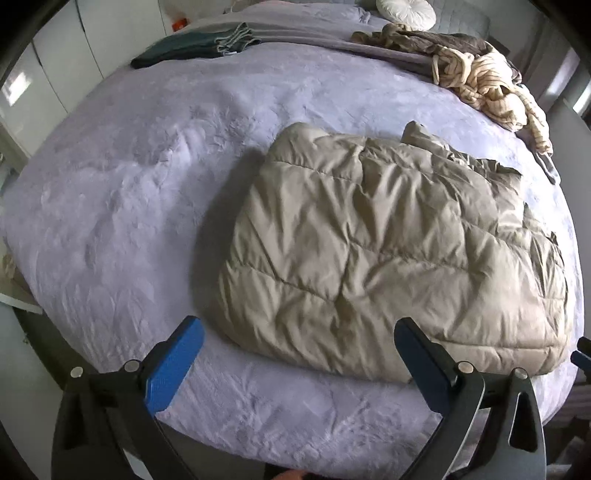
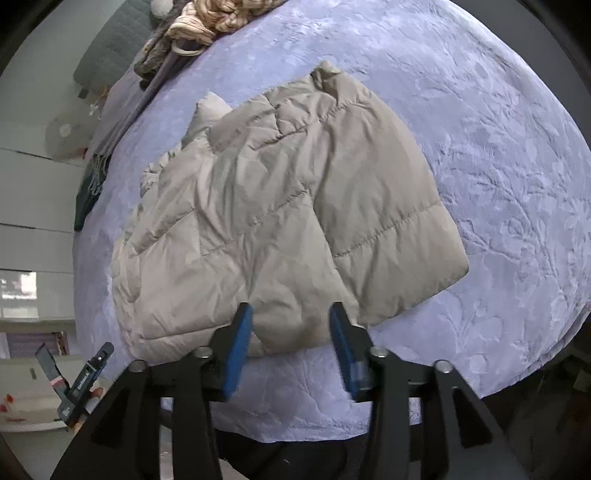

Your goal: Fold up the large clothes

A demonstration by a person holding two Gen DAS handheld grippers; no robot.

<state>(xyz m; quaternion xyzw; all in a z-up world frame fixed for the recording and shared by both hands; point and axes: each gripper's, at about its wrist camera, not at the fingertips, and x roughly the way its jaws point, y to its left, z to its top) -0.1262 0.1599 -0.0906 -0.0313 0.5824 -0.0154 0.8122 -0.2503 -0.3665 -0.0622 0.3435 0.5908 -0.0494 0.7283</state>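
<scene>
A beige quilted puffer jacket (image 1: 388,243) lies folded on the lavender bedspread (image 1: 129,206). It also shows in the right wrist view (image 2: 280,218). My left gripper (image 1: 299,328) is wide open above the jacket's near left corner, apart from it. My right gripper (image 2: 291,314) is open with its blue pads either side of the jacket's near edge; I cannot tell if it touches the fabric. The other gripper's tip (image 2: 85,384) shows at the lower left of the right wrist view.
A heap of cream and brown clothes (image 1: 480,81) lies at the far right of the bed. Folded dark green clothes (image 1: 192,46) lie at the far left. A white round cushion (image 1: 406,11) sits at the head. The bed's near edge (image 2: 314,417) is just below the grippers.
</scene>
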